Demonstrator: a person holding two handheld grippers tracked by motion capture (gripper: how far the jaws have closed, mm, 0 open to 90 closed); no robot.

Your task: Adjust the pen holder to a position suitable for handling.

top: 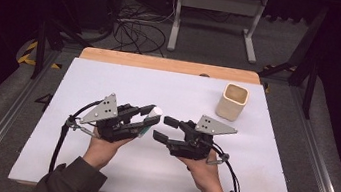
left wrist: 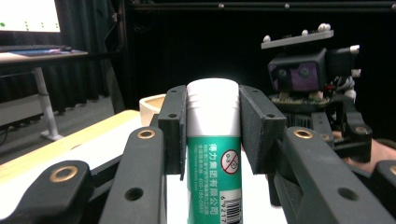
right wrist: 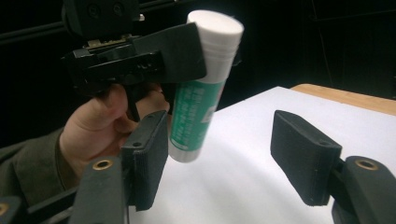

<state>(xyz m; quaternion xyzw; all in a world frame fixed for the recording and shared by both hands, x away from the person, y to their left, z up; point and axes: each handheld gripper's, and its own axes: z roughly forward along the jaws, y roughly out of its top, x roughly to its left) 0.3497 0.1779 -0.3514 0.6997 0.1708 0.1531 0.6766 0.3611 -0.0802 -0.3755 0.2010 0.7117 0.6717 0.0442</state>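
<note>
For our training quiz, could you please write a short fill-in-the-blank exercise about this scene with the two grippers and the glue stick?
1. The glue stick is clamped between the fingers of the ____ gripper.
2. The glue stick's cap is ____ in colour.
3. The fingers of the right gripper stand ____, with nothing between them.
4. The beige cup stands on the ____ table.

Missing words: left; white; open; white
</note>
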